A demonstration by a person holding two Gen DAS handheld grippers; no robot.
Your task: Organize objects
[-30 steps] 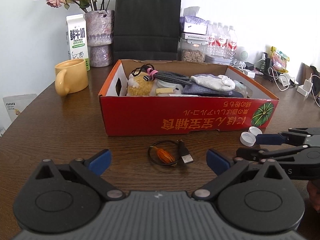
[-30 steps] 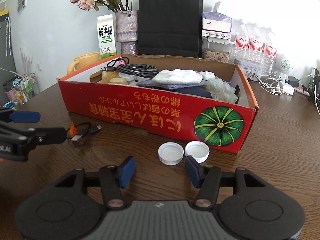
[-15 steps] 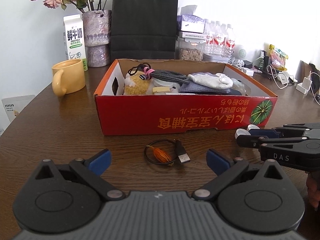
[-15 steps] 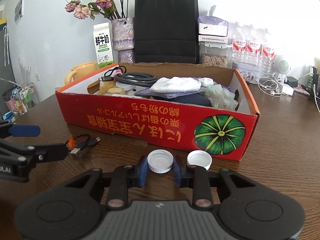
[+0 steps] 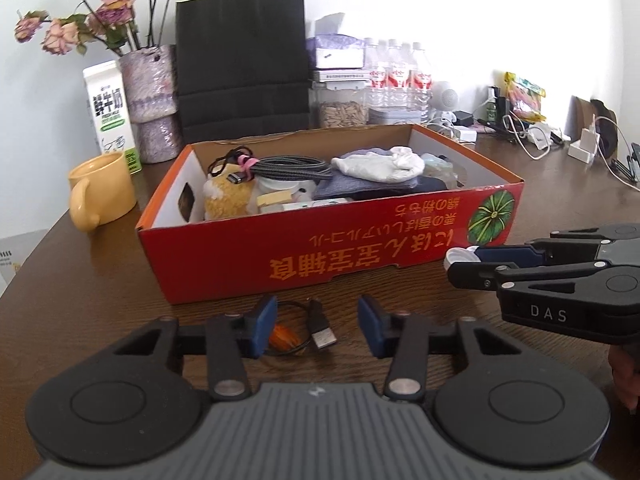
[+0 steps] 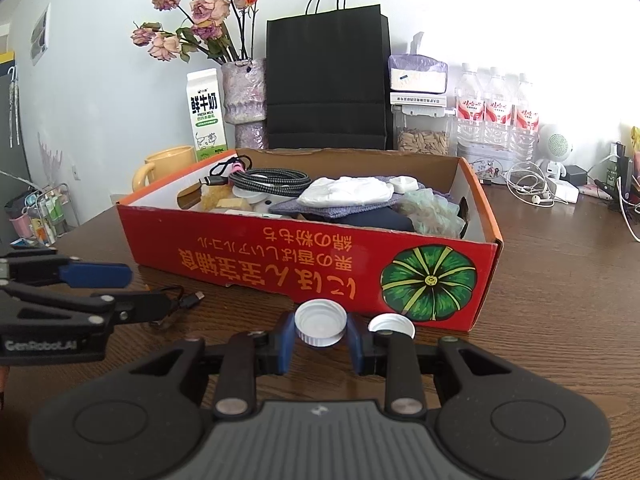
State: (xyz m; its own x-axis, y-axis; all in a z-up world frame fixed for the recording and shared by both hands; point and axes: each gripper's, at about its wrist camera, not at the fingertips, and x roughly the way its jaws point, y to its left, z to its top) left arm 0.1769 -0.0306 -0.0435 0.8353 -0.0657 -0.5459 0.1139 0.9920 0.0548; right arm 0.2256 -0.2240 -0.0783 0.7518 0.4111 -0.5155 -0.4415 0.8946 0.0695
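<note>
Gripping a white bottle cap (image 6: 320,327), the right gripper (image 6: 320,340) has its blue pads pressed against both sides of the cap, just in front of the red cardboard box (image 6: 280,264). A second white cap (image 6: 391,326) lies on the wooden table (image 6: 560,280) just to the right of that gripper, close to the box wall with the green pumpkin picture.

The left gripper (image 5: 316,326) sits low over a small coiled black cable (image 5: 316,326) with an orange tie and a USB plug. Its jaws are closing, with the cable between them, but the pads are not yet touching it (there is still table showing on either side).

Inside the box are a braided grey cable (image 5: 292,168), a white cloth (image 5: 380,166), dark folded fabric and a yellow plush toy (image 5: 226,200). Behind the box stand a yellow mug (image 5: 104,192), a milk carton (image 5: 110,114), a vase of dried roses (image 5: 154,104) and a black paper bag (image 5: 242,60).
</note>
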